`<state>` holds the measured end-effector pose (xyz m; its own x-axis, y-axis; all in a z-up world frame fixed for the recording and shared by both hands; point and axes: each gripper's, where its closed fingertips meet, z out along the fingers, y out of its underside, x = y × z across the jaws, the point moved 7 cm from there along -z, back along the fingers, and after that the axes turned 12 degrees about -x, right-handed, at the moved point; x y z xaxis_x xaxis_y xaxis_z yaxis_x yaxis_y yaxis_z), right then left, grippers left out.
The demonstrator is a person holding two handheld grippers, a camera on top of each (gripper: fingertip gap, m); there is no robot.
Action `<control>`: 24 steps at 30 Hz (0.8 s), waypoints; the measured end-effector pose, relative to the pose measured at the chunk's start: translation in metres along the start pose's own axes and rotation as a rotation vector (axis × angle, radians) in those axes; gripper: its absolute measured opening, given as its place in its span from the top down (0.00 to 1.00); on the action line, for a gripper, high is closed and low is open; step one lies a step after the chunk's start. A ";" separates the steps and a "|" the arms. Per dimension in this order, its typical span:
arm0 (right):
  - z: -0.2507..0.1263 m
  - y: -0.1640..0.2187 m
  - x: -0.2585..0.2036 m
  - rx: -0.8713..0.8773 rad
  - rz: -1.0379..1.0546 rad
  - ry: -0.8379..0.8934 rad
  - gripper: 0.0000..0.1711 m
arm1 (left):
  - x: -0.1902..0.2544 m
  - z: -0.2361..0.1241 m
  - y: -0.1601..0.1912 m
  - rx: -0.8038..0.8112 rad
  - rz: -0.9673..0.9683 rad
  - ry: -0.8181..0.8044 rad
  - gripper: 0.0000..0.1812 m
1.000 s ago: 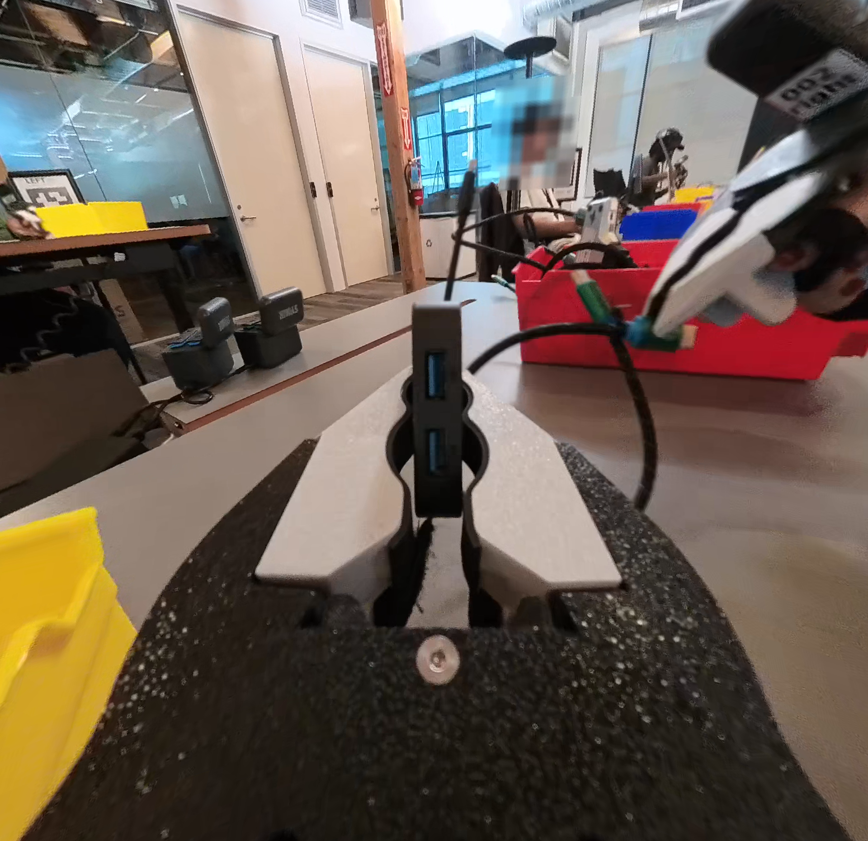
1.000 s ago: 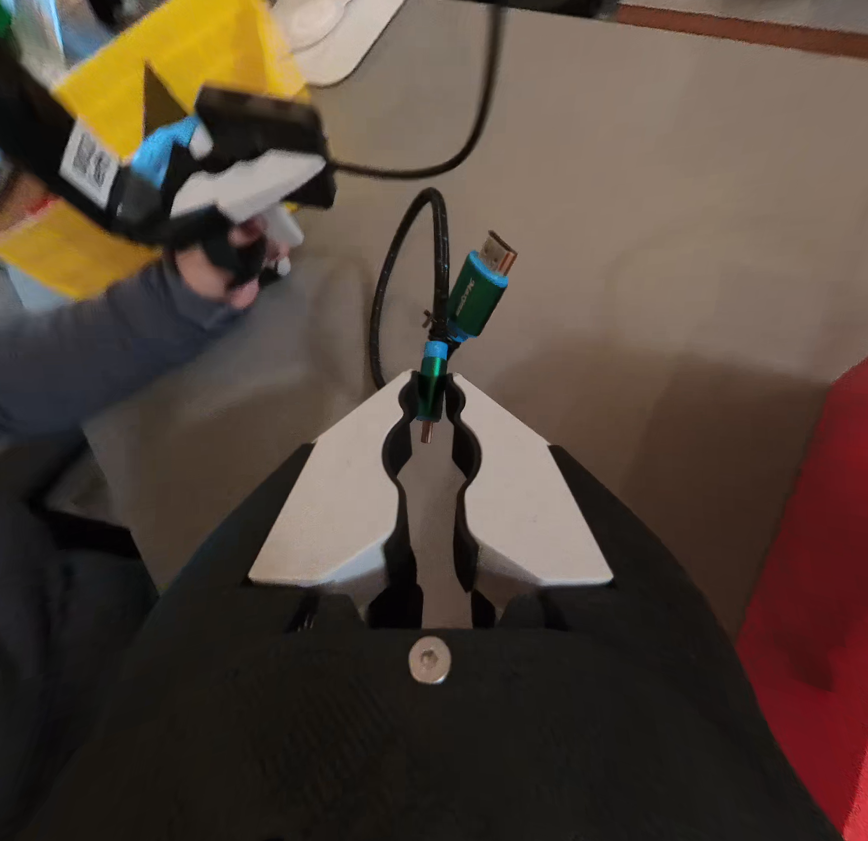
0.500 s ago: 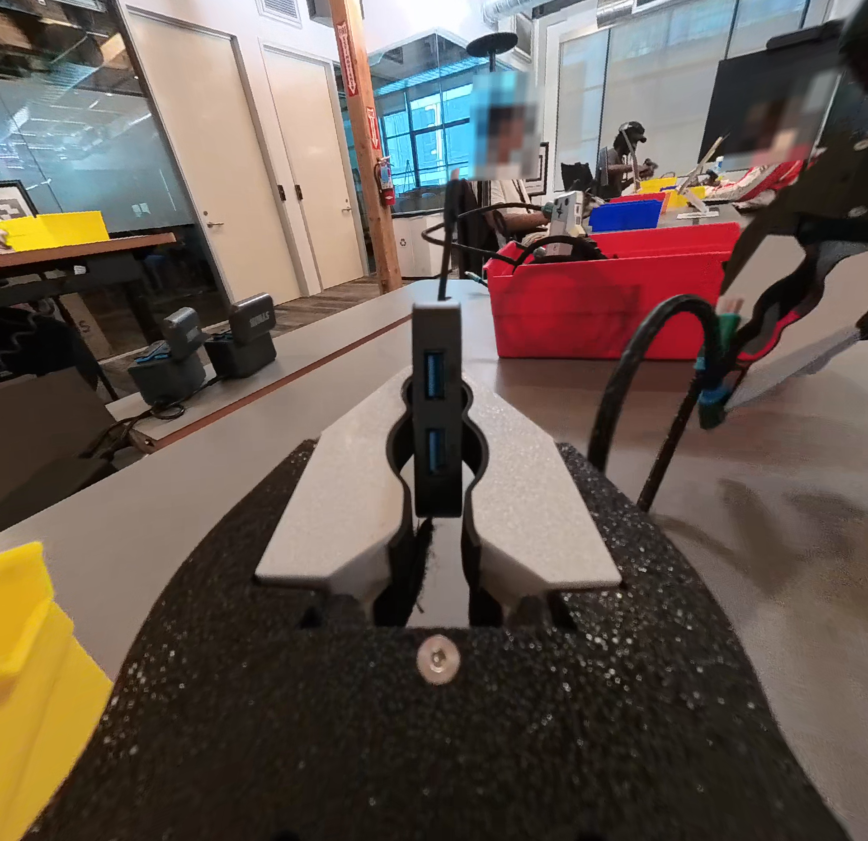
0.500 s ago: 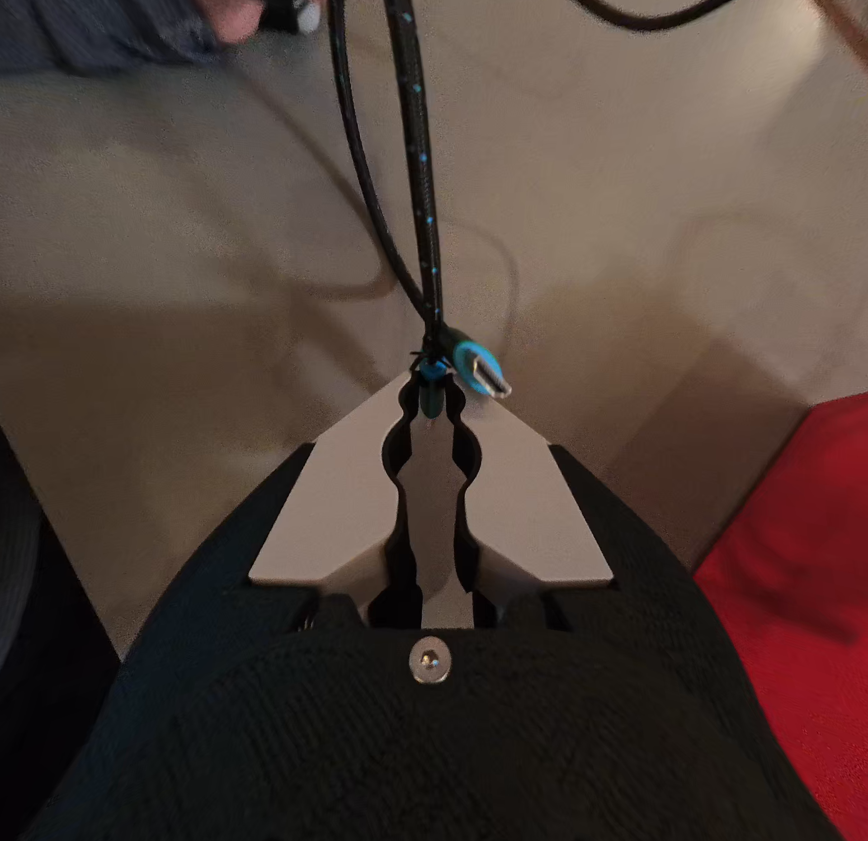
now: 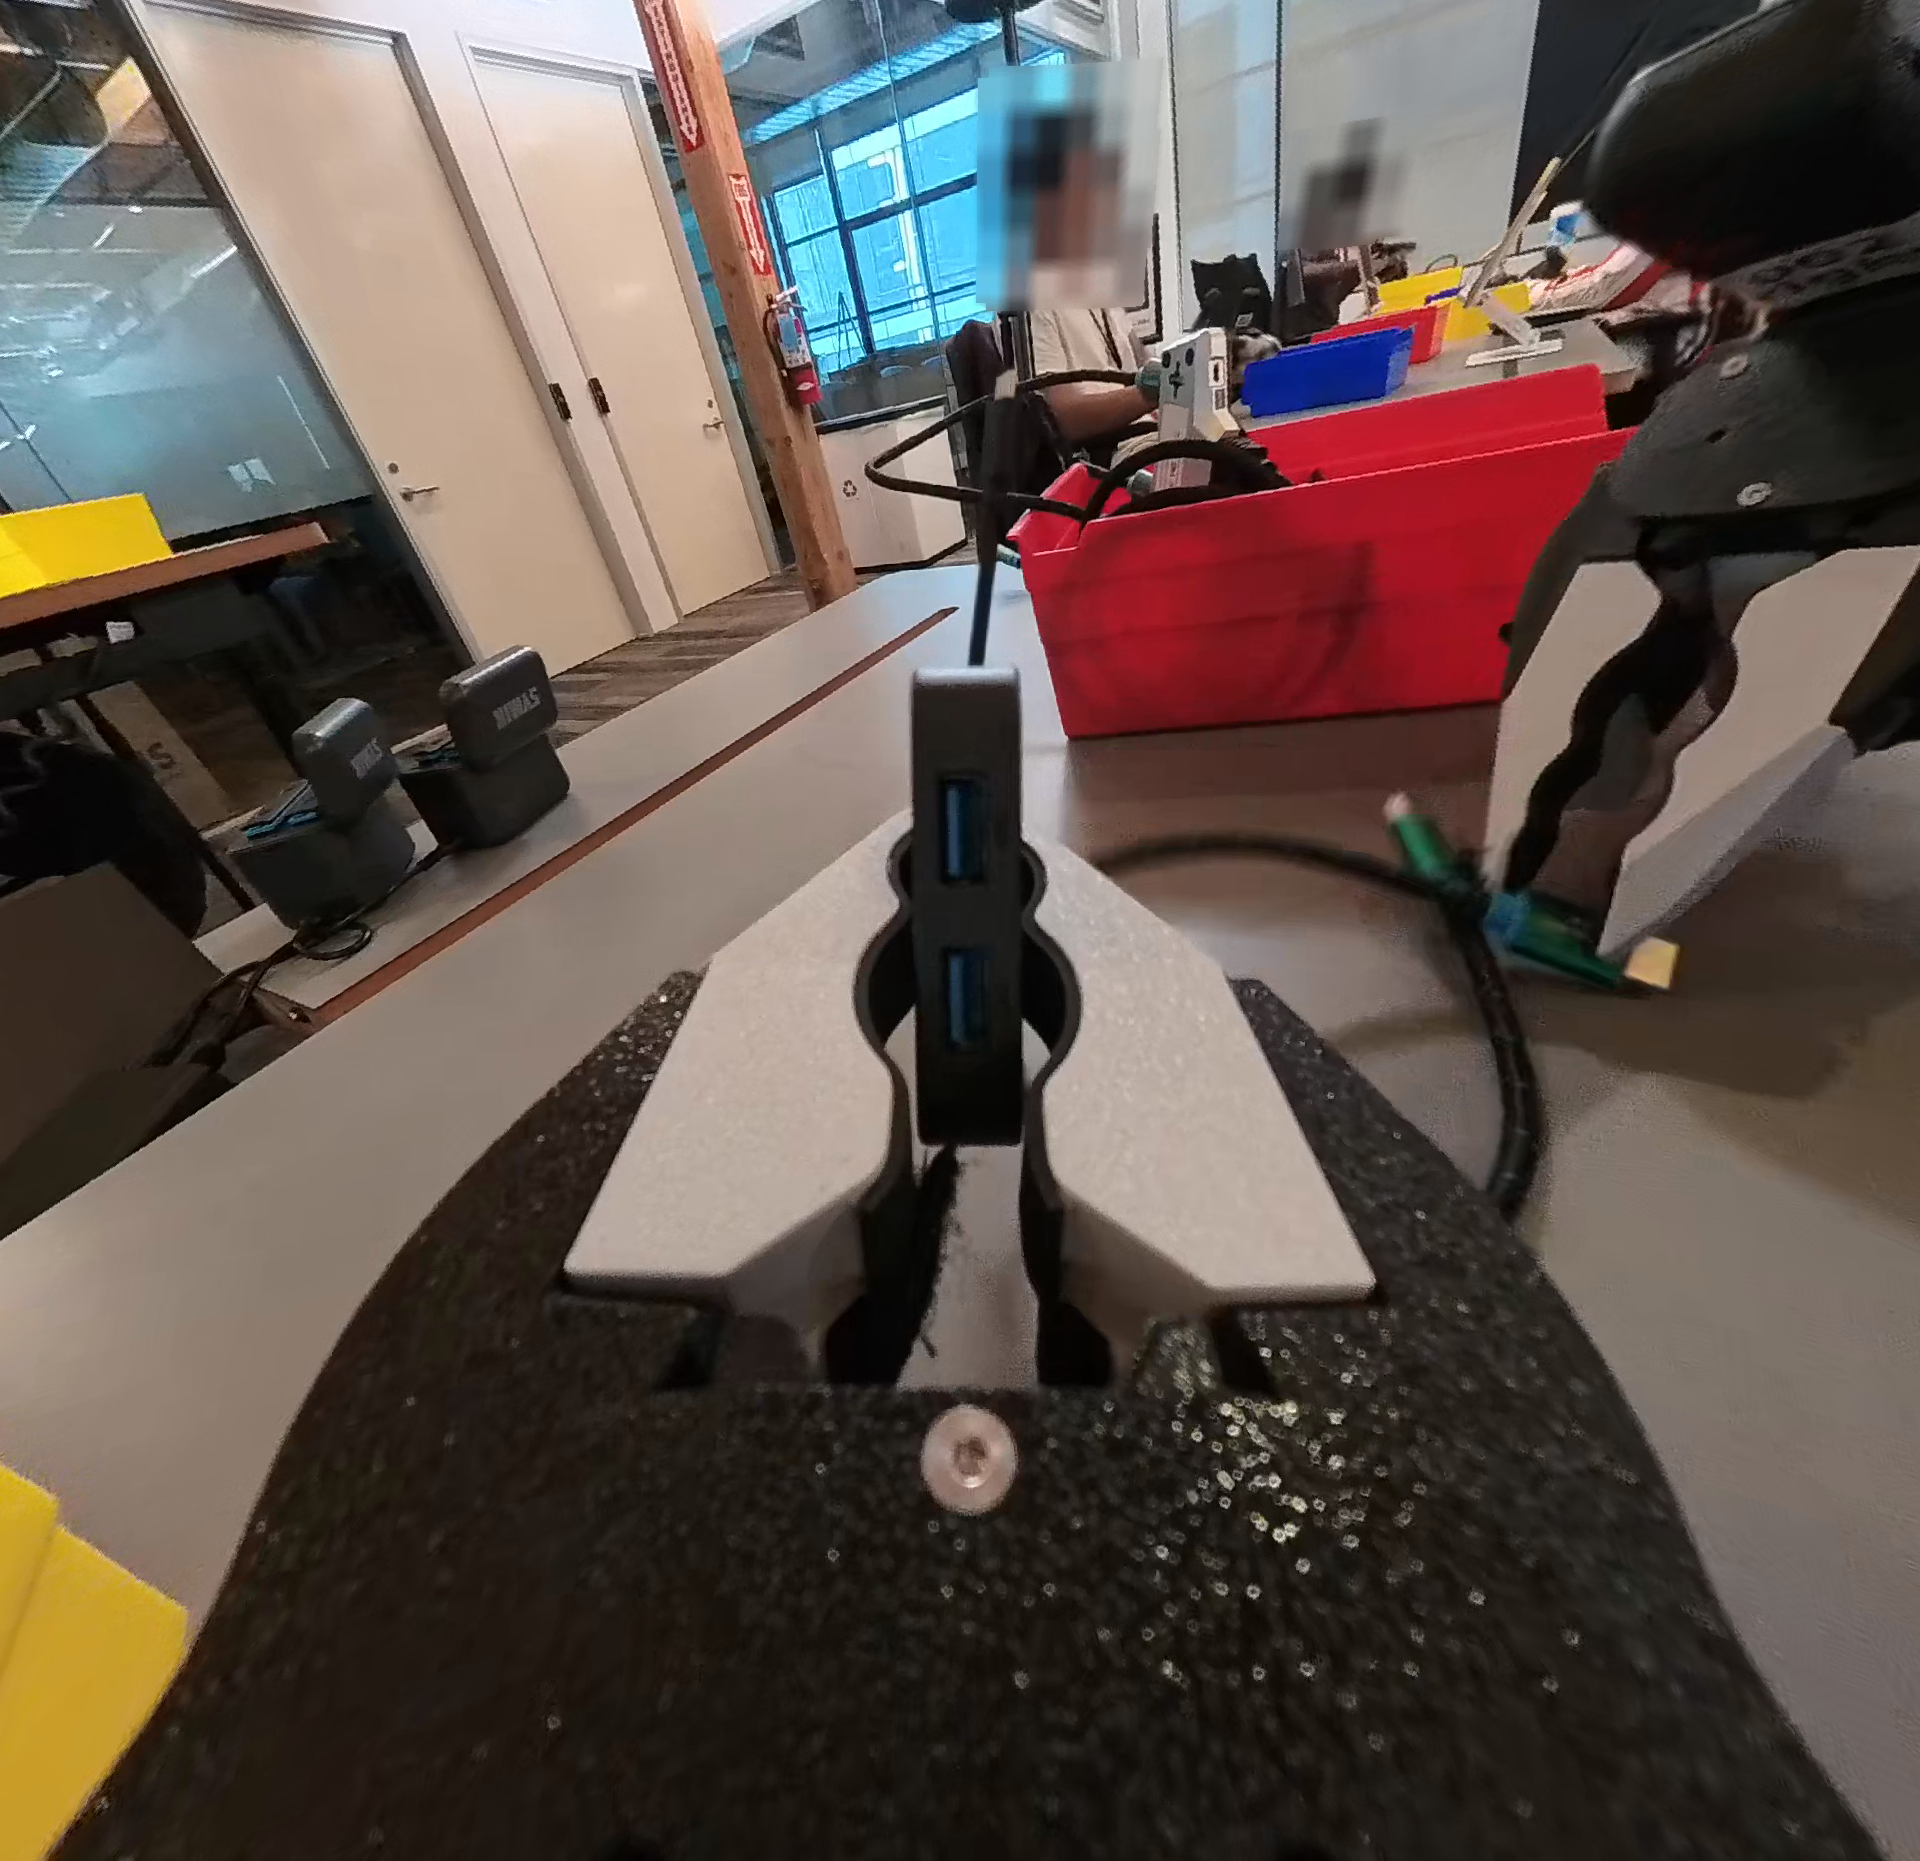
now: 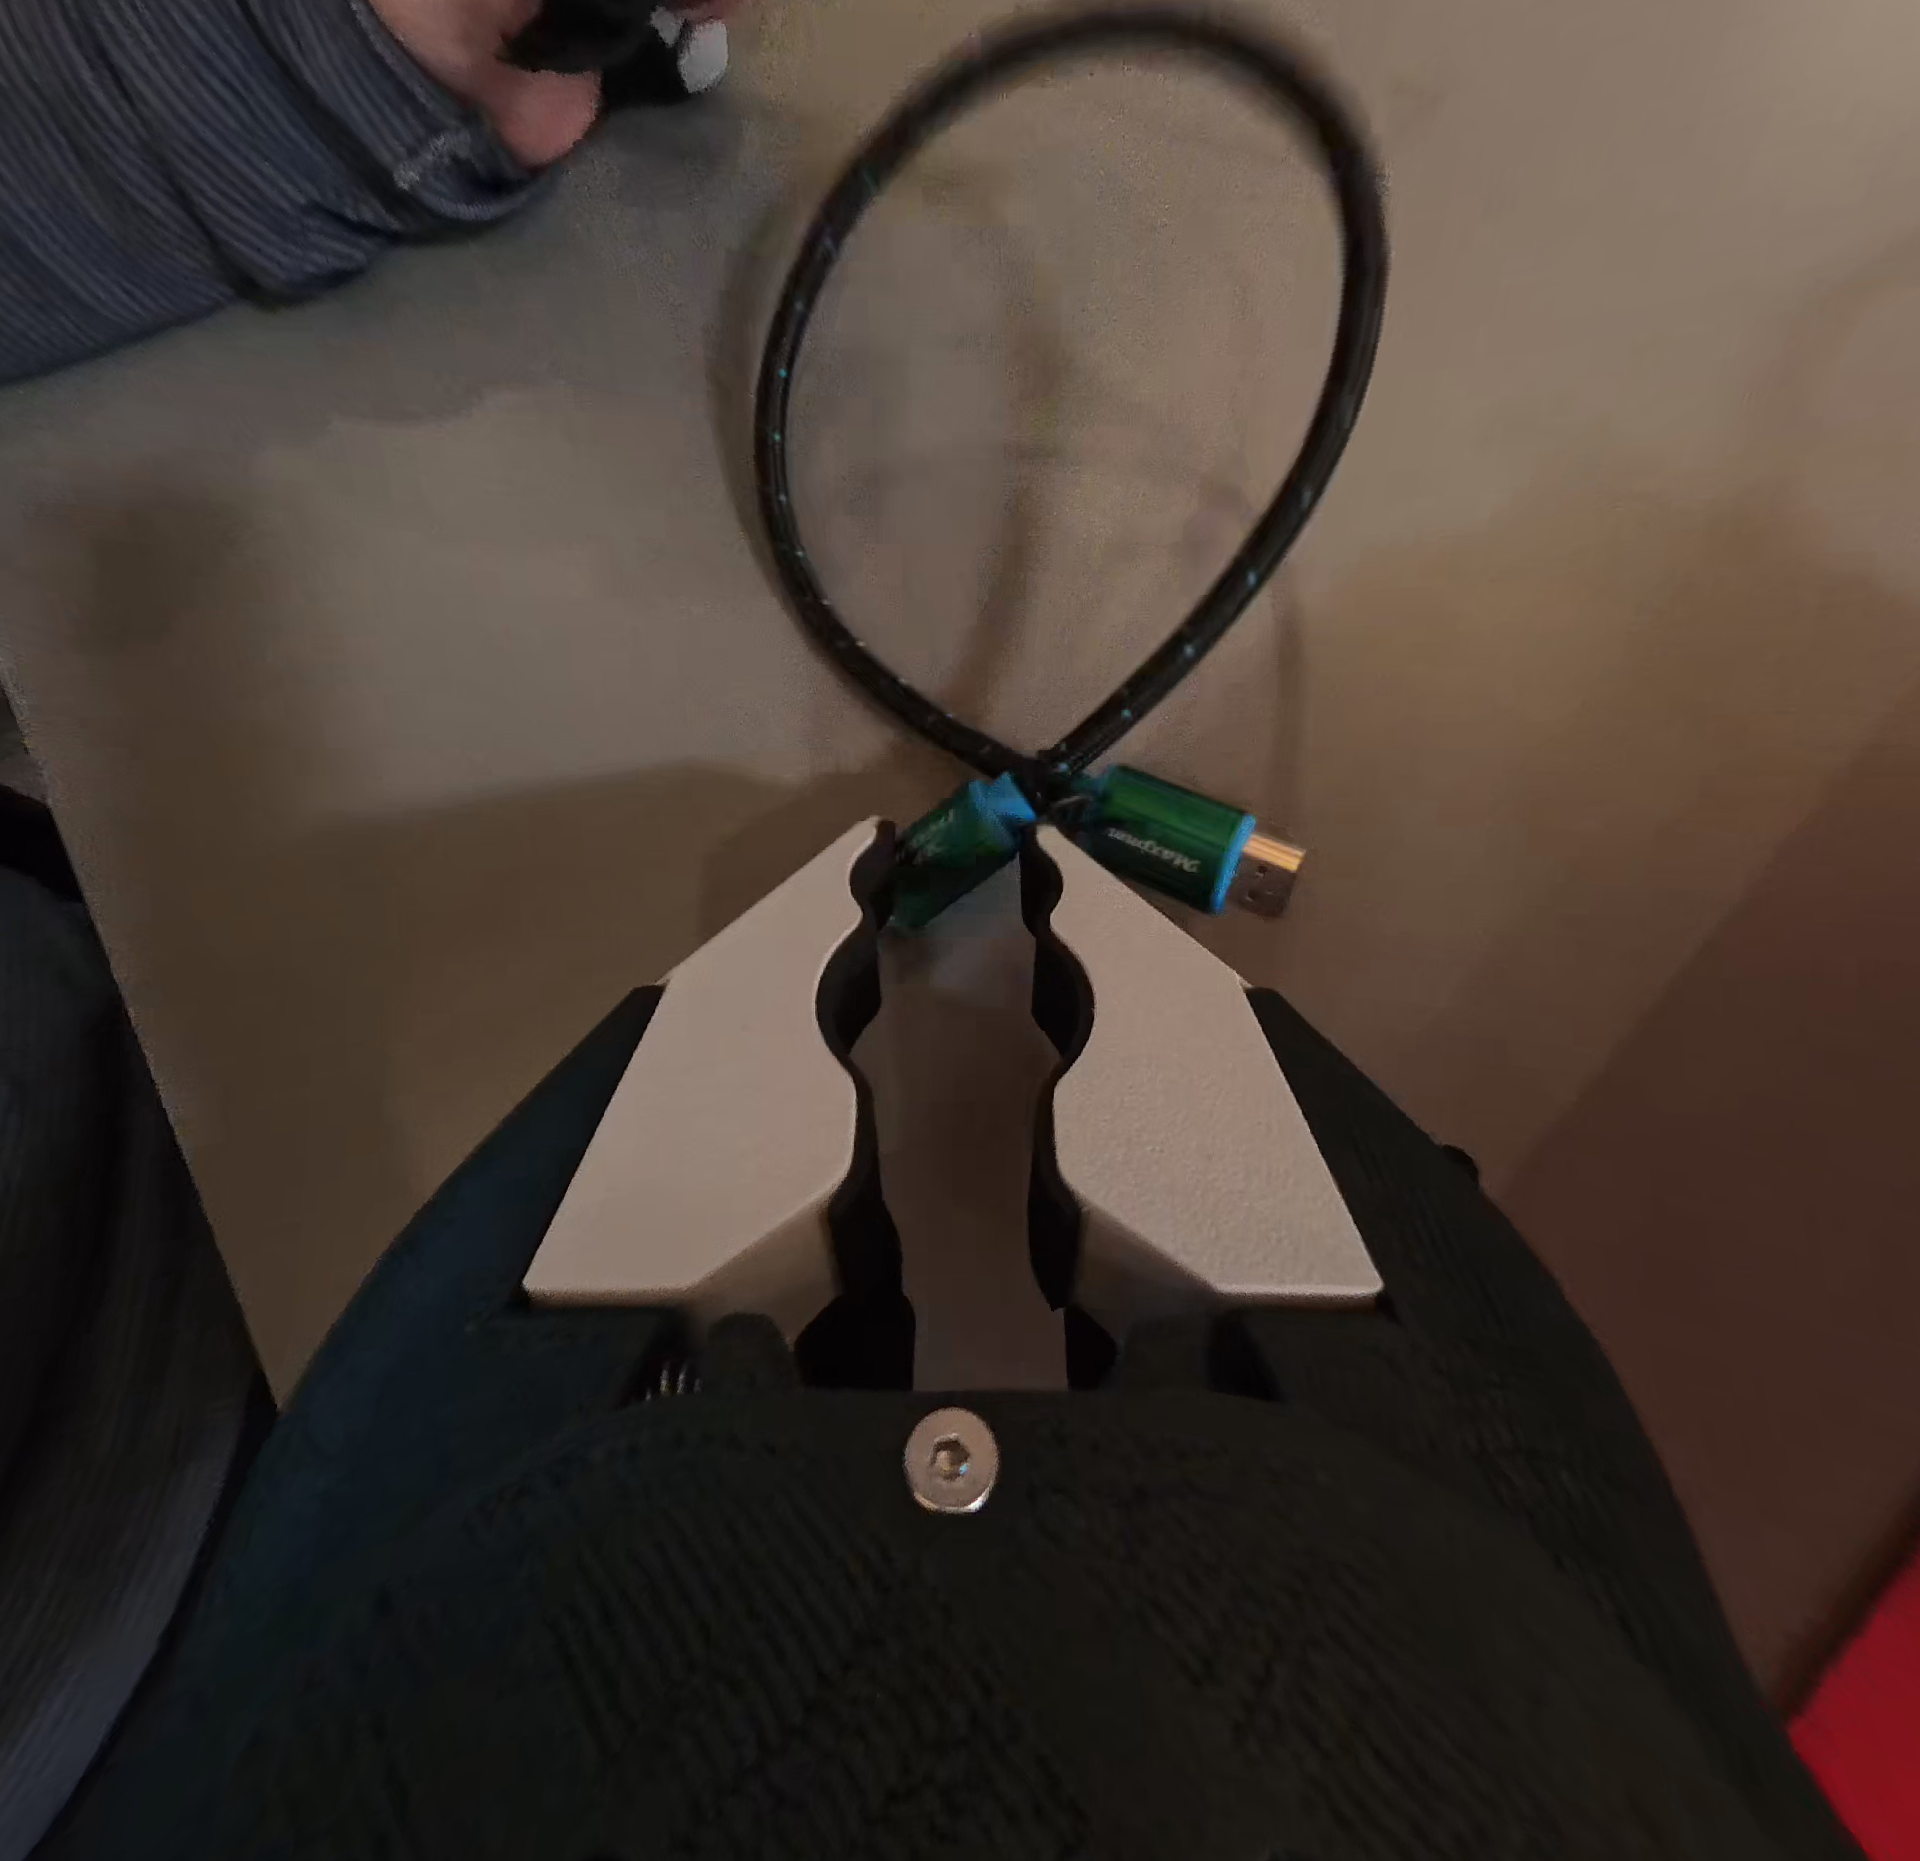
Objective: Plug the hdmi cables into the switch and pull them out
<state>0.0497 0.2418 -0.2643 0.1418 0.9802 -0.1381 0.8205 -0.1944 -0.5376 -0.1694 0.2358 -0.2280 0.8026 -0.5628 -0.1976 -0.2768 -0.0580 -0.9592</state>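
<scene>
While left tool (image 5: 966, 912) clamps switch (image 5: 964, 907), right tool (image 6: 956, 855) gapes; red bin (image 5: 1299, 606) holds cables.

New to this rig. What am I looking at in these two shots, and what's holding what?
There is no robot here. A person holds a two-finger claw in each hand, and each claw carries a wide-angle camera looking forward along its fingers.

The left wrist view shows the left claw shut on the black switch, which is held upright with two blue ports facing the camera. A red bin of cables sits behind it on the grey table.

The right wrist view looks down at the same table. The right claw has its jaws apart. One green plug of the HDMI cable sits between the tips, and the cable loops round to the second plug just beside it. Neither plug is in the switch.
</scene>
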 end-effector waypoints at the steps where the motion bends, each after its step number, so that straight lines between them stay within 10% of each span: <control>1: 0.002 -0.001 0.001 0.008 0.018 -0.013 0.86 | 0.001 0.000 0.000 -0.002 0.005 0.001 0.94; 24: 0.027 -0.020 0.021 -0.242 0.722 -0.652 0.91 | 0.049 0.028 0.014 -0.269 0.291 0.092 0.93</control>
<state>0.0207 0.2654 -0.2789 0.3790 0.4047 -0.8322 0.7585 -0.6510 0.0289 -0.1196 0.2303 -0.2568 0.6232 -0.6582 -0.4223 -0.6235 -0.0921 -0.7764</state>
